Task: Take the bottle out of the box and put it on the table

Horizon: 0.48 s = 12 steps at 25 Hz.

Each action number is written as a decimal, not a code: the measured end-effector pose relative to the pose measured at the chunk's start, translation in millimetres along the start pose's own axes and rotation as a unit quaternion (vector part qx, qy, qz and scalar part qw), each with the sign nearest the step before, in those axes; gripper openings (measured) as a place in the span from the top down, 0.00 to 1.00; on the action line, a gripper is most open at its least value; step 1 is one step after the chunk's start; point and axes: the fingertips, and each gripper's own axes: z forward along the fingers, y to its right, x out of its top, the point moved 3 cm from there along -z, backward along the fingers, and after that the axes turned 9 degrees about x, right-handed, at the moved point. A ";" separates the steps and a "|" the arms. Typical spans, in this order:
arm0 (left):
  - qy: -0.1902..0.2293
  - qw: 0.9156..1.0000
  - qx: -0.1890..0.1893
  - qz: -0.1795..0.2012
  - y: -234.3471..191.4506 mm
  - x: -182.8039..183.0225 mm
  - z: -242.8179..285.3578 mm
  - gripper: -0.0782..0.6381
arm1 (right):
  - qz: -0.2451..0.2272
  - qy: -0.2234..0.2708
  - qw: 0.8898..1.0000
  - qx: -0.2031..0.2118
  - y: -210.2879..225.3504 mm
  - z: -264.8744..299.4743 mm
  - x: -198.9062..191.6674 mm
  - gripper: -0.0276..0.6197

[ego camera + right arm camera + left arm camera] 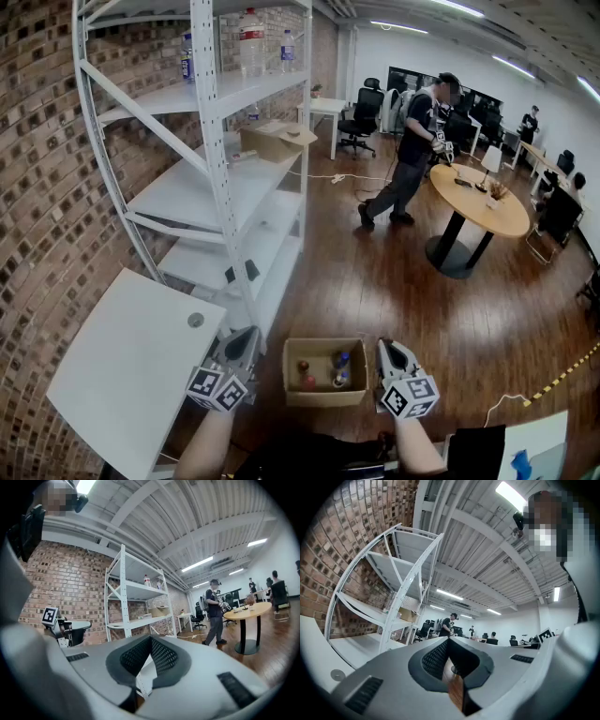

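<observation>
An open cardboard box stands on the wooden floor just in front of me. Inside it stand small bottles, one with a red cap and one bluish. My left gripper hangs left of the box, shut and empty. On the box's right side my right gripper is also shut with nothing in it. A white table lies to the left, bare except for a round grommet. The left gripper view shows closed jaws pointing slightly upward into the room. The right gripper view shows closed jaws held level.
A tall white metal shelf rack stands against the brick wall, with bottles on top and a cardboard box on a shelf. Farther back a person walks beside a round wooden table. Yellow-black tape crosses the floor.
</observation>
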 end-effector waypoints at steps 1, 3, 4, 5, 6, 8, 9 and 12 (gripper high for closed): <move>-0.001 1.000 0.000 0.001 -4.3 2.0 -1.9 0.89 | -0.002 -0.001 1.000 0.002 -4.9 3.7 -0.6 0.95; -0.003 1.000 0.000 0.002 -11.7 5.3 -5.8 0.89 | -0.009 -0.006 1.000 0.006 -14.0 10.2 -1.3 0.95; -0.004 1.000 -0.001 0.004 -14.5 7.0 -7.2 0.89 | -0.013 -0.010 1.000 0.007 -17.5 13.0 -0.6 0.95; -0.004 1.000 -0.004 0.006 -16.4 9.0 -7.7 0.89 | -0.019 -0.012 1.000 0.008 -20.3 15.5 1.7 0.95; -0.003 1.000 -0.009 0.008 -17.8 11.4 -7.1 0.89 | -0.023 -0.011 1.000 0.007 -22.6 17.8 6.0 0.95; -0.003 1.000 -0.019 0.010 -20.1 16.4 -5.1 0.89 | -0.030 -0.004 1.000 0.002 -27.9 20.7 17.0 0.95; -0.002 1.000 -0.023 0.009 -21.0 18.2 -4.5 0.89 | -0.032 0.000 0.999 -0.002 -30.9 21.3 21.6 0.95; -0.001 1.000 -0.027 0.005 -23.5 19.3 -3.7 0.89 | -0.026 0.010 1.000 -0.006 -38.4 21.0 26.6 0.95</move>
